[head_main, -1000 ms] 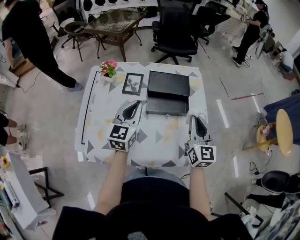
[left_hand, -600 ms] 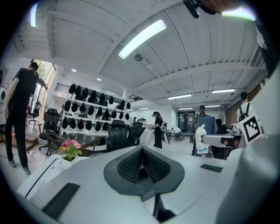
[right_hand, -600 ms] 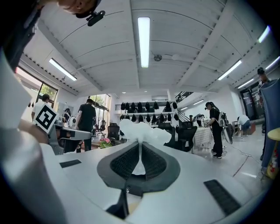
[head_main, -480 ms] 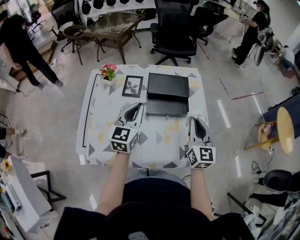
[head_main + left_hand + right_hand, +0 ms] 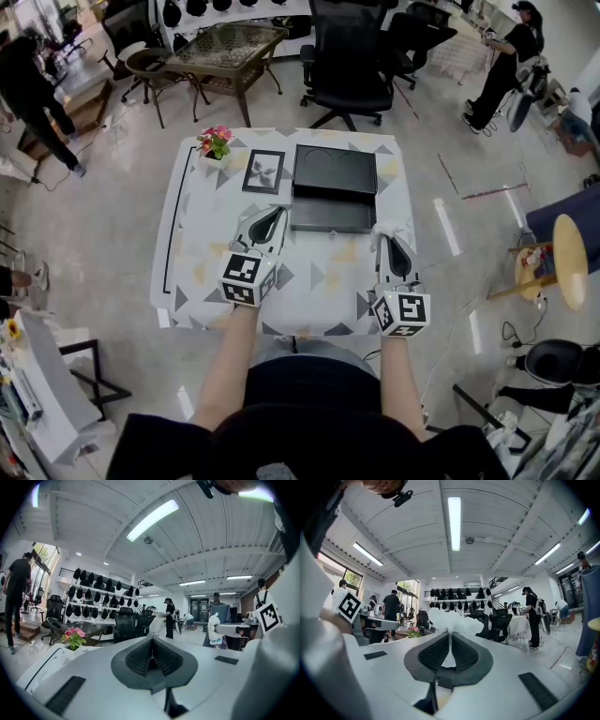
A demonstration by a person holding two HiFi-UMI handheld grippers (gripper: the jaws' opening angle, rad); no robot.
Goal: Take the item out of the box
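A black box [image 5: 323, 215] lies open at the table's far middle, its lid [image 5: 336, 170] laid back behind it; I cannot see into it. My right gripper [image 5: 385, 234] rests on the table to the right of the box, shut on a white crumpled item [image 5: 382, 227]. In the right gripper view that item [image 5: 452, 620] bulges out above the pads [image 5: 433, 656]. To the left of the box rests my left gripper [image 5: 275, 213]. Its jaws are shut with nothing between them, as the left gripper view [image 5: 151, 644] shows.
The table [image 5: 187, 272] has a patterned cloth. A framed picture [image 5: 264, 172] and a small pot of pink flowers [image 5: 215, 142] stand at its far left. A black office chair [image 5: 349, 56] stands behind the table. People stand at the room's far edges.
Both grippers have stayed where they were. A person in black at the far left has walked further away.
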